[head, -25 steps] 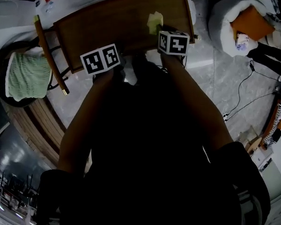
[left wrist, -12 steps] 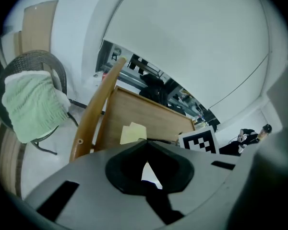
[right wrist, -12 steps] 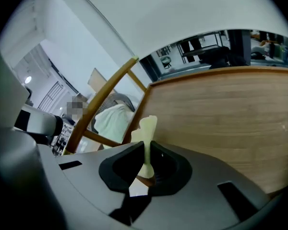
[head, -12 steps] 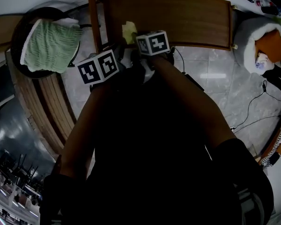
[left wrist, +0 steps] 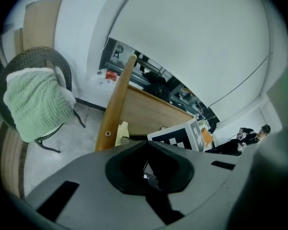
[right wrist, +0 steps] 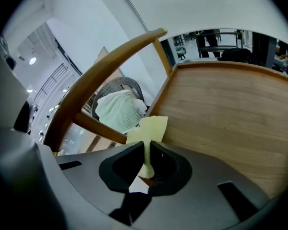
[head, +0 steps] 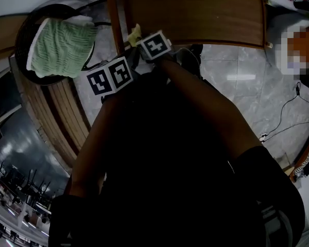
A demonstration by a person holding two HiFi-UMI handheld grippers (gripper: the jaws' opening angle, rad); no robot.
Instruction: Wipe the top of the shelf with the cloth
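The brown wooden shelf top point(head: 195, 14) lies at the top of the head view, and it fills the right of the right gripper view as shelf top point(right wrist: 230, 123). A small pale yellow cloth point(right wrist: 149, 128) is pinched in my right gripper point(right wrist: 146, 169), which is shut on it. The cloth point(head: 134, 34) hangs just off the shelf's left front corner, beside an upright wooden rail point(head: 115, 14). My left gripper point(left wrist: 146, 169) is shut with nothing in it. It is held low and left of the right one, away from the shelf.
A dark wicker chair point(head: 21, 35) with a green towel point(head: 62, 42) on it stands left of the shelf. Curved wooden slats point(head: 67, 117) run along the floor below the chair. Black cables point(head: 283, 122) lie on the grey marble floor at the right.
The right gripper has carried the cloth leftward across the shelf top, from its right part to its left front corner and past it. The left gripper has stayed beside it.
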